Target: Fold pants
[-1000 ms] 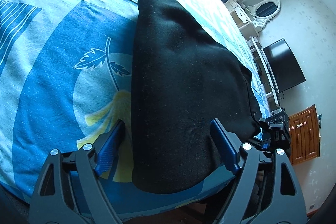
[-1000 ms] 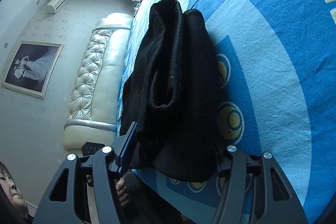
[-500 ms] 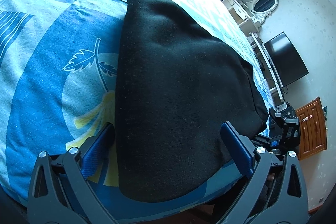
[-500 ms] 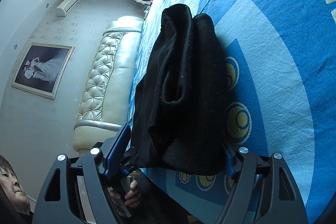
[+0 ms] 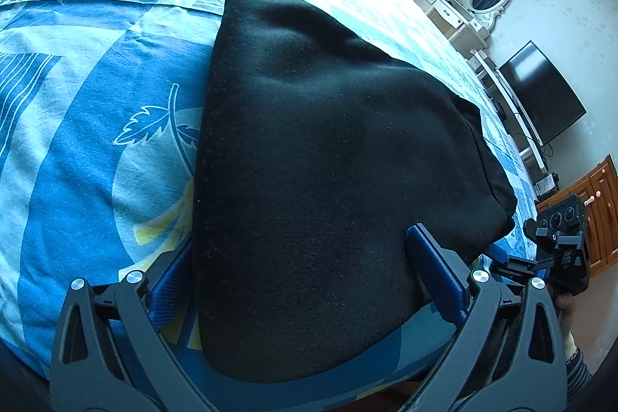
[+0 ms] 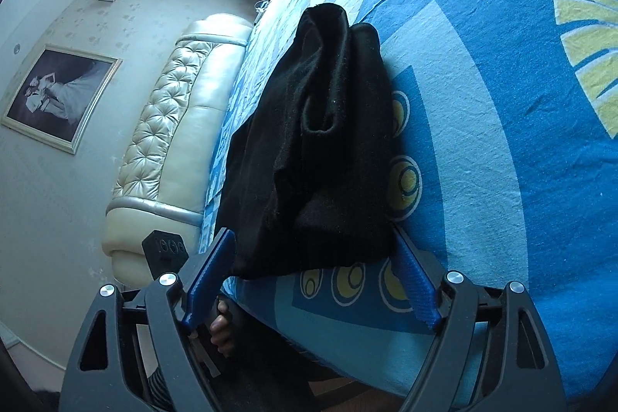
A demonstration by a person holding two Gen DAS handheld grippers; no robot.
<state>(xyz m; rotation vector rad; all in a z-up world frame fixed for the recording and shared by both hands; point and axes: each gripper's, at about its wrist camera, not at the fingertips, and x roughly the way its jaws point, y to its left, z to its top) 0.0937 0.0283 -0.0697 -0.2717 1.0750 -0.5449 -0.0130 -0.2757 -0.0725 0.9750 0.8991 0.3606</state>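
Blue patterned bed (image 5: 96, 126) carries the black pants (image 5: 328, 161), folded into a compact bundle at its near edge. Your left tool (image 5: 305, 280) and right tool (image 6: 313, 280) straddle it, fingers apart, gripping nothing. Fold looks nearly finished; next, clamp the near hem or back off.

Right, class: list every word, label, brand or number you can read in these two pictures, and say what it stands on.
No readable text in either view.
Black pants: no label or tag shows.
Bedsheet: only leaf and ring patterns, no words.
Framed picture: a photograph, no caption legible.
Black device on the other gripper: round marks, too small to read.
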